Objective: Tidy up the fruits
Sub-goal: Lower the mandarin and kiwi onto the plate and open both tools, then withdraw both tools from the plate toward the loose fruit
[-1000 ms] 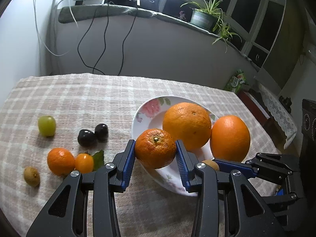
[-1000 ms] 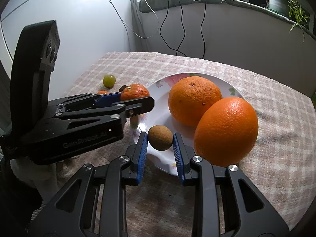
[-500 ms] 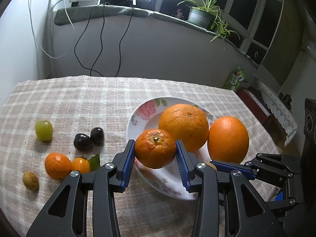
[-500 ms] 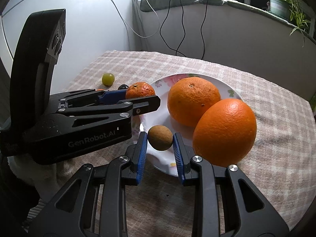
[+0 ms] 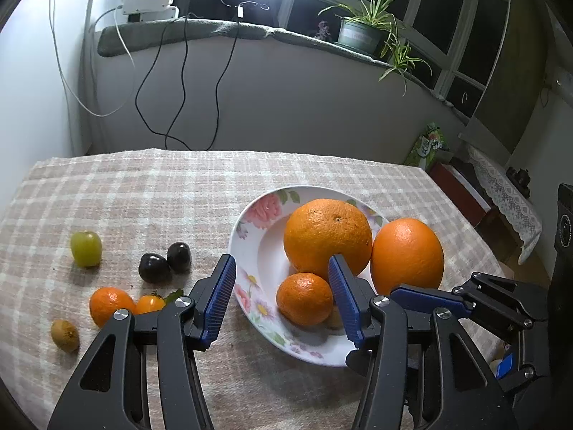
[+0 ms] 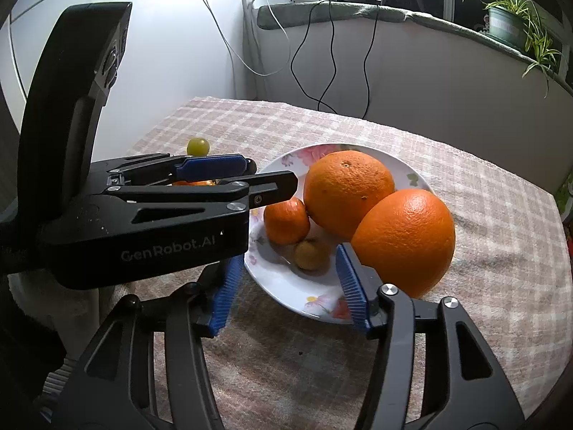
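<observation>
A floral white plate (image 5: 258, 251) (image 6: 286, 286) holds two large oranges (image 5: 327, 238) (image 6: 404, 240), a small mandarin (image 5: 304, 299) (image 6: 286, 224) and a kiwi (image 6: 311, 254). My left gripper (image 5: 283, 301) is open around the mandarin, which rests on the plate. My right gripper (image 6: 290, 288) is open with the kiwi lying on the plate between its fingers. On the cloth to the left lie a green grape (image 5: 86, 248), two dark grapes (image 5: 164, 262), a mandarin (image 5: 109, 304), a small orange tomato (image 5: 150, 304) and another kiwi (image 5: 64, 335).
The table has a pink checked cloth (image 5: 161, 186). A wall with hanging cables (image 5: 179, 82) and a sill with a potted plant (image 5: 361, 32) stand behind. The table's right edge drops to the floor near a lace-covered stand (image 5: 501, 193).
Both grippers have opened. The mandarin has dropped from my left gripper onto the plate, and the kiwi from my right gripper onto the plate beside it.
</observation>
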The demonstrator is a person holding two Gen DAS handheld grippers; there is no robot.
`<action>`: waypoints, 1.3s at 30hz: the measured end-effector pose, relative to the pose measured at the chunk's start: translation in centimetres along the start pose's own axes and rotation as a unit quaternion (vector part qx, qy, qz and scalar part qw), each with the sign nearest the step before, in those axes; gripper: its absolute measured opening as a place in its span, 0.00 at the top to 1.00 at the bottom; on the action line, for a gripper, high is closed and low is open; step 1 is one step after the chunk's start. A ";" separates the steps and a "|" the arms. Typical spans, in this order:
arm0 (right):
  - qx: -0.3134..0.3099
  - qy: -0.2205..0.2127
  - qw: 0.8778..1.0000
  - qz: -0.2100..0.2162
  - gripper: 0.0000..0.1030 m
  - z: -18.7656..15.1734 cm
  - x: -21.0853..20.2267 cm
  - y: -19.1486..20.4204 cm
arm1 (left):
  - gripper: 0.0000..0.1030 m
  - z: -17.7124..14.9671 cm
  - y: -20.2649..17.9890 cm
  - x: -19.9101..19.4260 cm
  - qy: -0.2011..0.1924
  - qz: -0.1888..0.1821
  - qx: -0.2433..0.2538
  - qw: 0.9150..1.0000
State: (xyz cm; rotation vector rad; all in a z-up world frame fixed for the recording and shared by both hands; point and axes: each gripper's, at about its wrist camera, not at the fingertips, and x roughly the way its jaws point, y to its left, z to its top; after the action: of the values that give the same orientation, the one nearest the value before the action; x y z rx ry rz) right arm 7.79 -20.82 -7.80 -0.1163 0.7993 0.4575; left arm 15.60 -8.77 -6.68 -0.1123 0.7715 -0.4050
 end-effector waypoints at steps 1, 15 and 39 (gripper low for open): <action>0.001 -0.001 1.000 0.001 0.43 0.0 0.0 0.0 | 0.48 0.0 0.0 0.0 0.000 0.000 -0.001 1.000; -0.002 -0.004 1.000 -0.001 0.38 0.0 -0.5 0.3 | 0.48 -0.2 0.2 -0.6 -0.004 0.003 -0.007 1.000; -0.058 -0.016 0.997 0.050 0.37 2.2 0.0 5.0 | 0.48 -4.7 8.5 -7.0 -0.021 0.082 -0.064 0.994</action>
State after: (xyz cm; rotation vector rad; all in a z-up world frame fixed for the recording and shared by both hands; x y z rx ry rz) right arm 7.07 -15.70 -5.87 -0.1773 0.7496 0.6004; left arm 10.47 2.00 -7.49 -0.1756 0.7591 -0.1958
